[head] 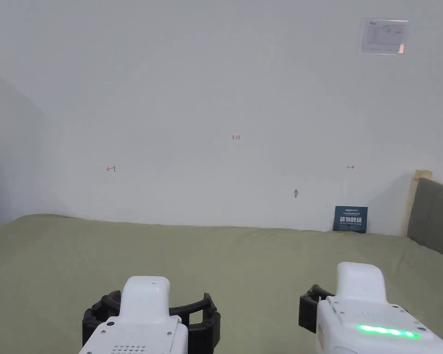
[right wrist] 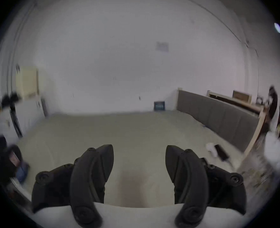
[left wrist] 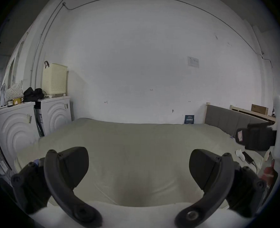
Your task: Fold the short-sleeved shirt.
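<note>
Hovering low over the wide bed with its pale olive-green cover [head: 243, 258], both tools point toward the plain white wall [head: 216, 92]; the left tool [left wrist: 138, 164] shows its two black curved jaws spread far apart with nothing between them, and in the head view its white housing and black jaw ring sit at the lower left [head: 151, 309]; the right tool [right wrist: 139, 162] also holds its jaws apart and empty, though less widely, and its white body with a green light strip sits at the lower right of the head view [head: 315, 304]; that right gripper view is blurred.

No short-sleeved shirt can be made out on the stretch of cover before either tool; beneath and beyond the jaws the cover lies smooth and bare.

A grey padded headboard in a light wooden frame [left wrist: 231, 121] runs along the right side of the bed; a small dark blue card [head: 350, 219] leans against the wall at the far edge; near the headboard a small white crumpled item [left wrist: 240, 154] lies just beside a dark flat phone-like object [left wrist: 248, 157]; to the left stand two white front-loading machines [left wrist: 53, 114], with a cream perforated laundry basket [left wrist: 54, 80] on top.
</note>
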A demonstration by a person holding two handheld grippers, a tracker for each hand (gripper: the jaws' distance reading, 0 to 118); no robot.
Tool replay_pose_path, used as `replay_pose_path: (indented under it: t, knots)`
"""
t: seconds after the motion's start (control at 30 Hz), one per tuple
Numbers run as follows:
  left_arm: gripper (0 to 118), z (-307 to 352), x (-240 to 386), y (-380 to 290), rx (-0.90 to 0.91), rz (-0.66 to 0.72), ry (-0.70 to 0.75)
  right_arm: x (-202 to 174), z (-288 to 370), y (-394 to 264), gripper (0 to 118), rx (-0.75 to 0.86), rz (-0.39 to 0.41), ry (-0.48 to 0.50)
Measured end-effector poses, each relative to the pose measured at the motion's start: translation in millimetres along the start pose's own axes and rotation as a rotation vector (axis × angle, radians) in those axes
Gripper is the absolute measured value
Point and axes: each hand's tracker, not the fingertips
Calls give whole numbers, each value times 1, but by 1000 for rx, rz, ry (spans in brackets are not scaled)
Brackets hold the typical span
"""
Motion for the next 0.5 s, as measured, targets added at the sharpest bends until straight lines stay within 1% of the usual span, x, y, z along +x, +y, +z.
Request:
replay_pose_path:
  t: [0.03,0.1,0.13,0.17,0.23,0.27,0.33,0.37,0.4,0.5]
  knots:
    - [118,1,0,1,1,-1,0,-2,1,2,71,-16,77,11]
    - [118,5,-1,2,17,1,0,0,9,-5,71,111,-12,71]
    - [118,4,-2,4,20,5,-1,0,11,-6,71,104,-43,55]
    - [118,4,-3,5,25,9,-4,1,12,-3,71,70,-27,53]
    - [118,5,-4,7,25,18,-4,7,13,-3,71,40,-88,136]
    - [118,3,-5,7,24,20,-3,11,15,-8,71,29,-89,162]
    - [118,3,-6,7,21,26,-3,15,11,-8,71,50,-195,231]
    - [118,3,-6,6,20,29,-4,18,10,-12,71,63,-224,273]
    - [118,0,-6,6,14,32,-4,20,7,-16,71,96,-226,296]
    - [118,-1,-6,3,-12,19,15,25,4,-22,71,129,-218,285]
